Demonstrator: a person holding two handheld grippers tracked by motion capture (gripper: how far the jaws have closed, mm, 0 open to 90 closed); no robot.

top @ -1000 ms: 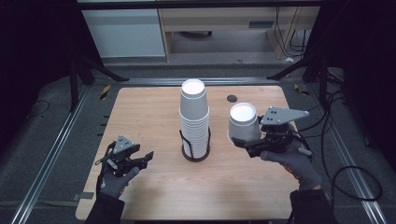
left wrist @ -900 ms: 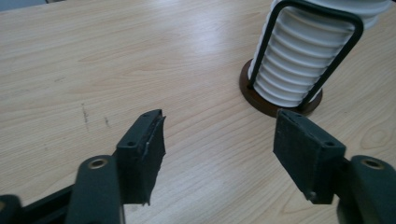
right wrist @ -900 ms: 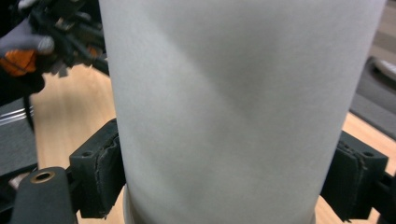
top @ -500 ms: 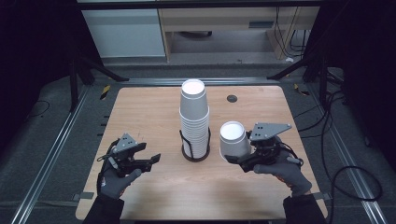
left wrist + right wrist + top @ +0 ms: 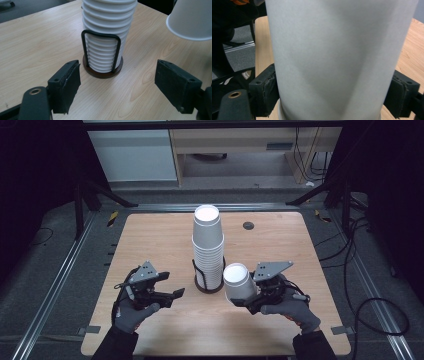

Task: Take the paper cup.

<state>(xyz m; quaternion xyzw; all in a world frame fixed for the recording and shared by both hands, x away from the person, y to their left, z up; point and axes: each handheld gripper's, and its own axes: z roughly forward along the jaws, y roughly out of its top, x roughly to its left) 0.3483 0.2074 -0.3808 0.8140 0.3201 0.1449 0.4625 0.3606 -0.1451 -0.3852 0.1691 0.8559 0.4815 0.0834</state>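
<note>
High view shows me the light wooden bench (image 5: 150,240) with rounded corners, and I take the tall stack of white paper cups (image 5: 208,245) at its middle as my landmark. The stack stands upside down in a round dark holder with black wire loops (image 5: 207,282). Just right of the stack and a little nearer me, my right gripper (image 5: 255,296) has its fingers clamped on a single white paper cup (image 5: 238,280), upside down and tilted, close beside the stack; whether it touches I cannot tell. Left of the stack, my left gripper (image 5: 170,296) hovers with fingers (image 5: 65,86) wide apart, pointed at the holder. Beyond the stack, to its right, lies a small dark round disc (image 5: 248,225).
</note>
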